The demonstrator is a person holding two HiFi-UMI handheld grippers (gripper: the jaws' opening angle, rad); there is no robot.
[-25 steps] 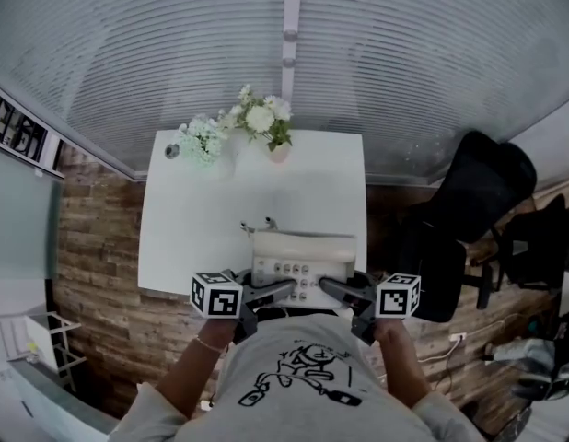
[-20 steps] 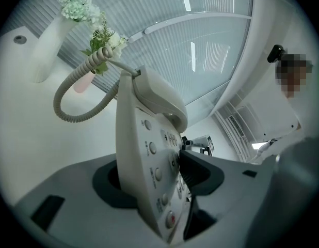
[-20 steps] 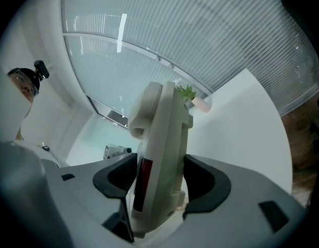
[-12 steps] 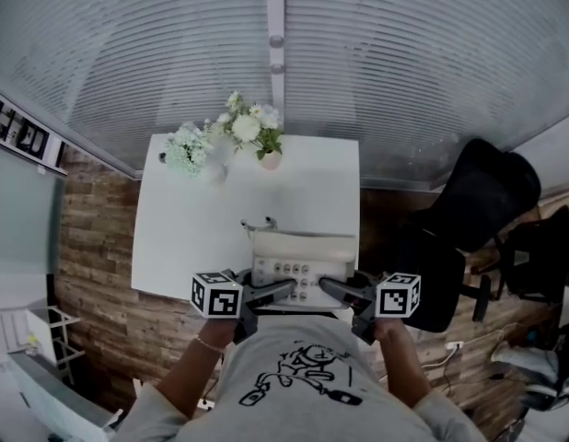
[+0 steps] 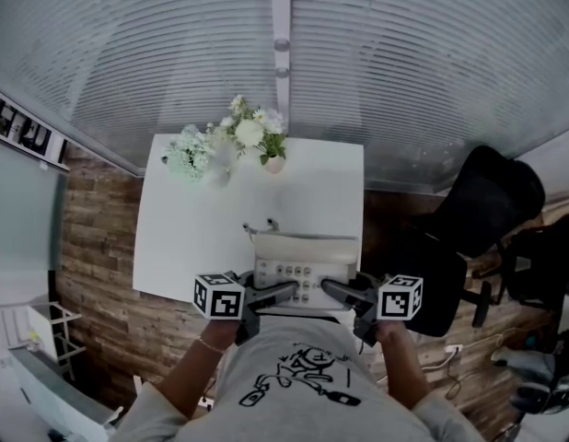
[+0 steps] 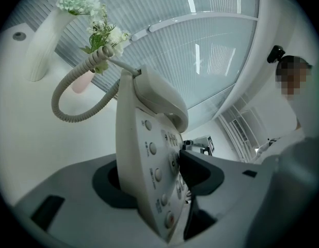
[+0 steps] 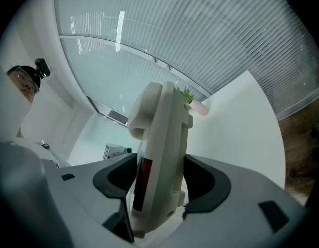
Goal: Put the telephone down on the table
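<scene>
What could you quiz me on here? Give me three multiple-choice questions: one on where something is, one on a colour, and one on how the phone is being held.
1. Where on the table do the flowers stand?
A. at its far edge, by the blinds
B. at its near edge
C. in its middle

2. What colour is the telephone?
A. black
B. red
C. cream-white

3. How do the left gripper and the right gripper stand to the telephone?
A. both open, away from it
B. each shut on one side of it
C. only one touches it

Answers:
1 A: the head view shows the flowers along the table's far edge.
2 C: its casing looks cream-white in every view.
3 B: each gripper view shows the jaws pressing on the casing.
</scene>
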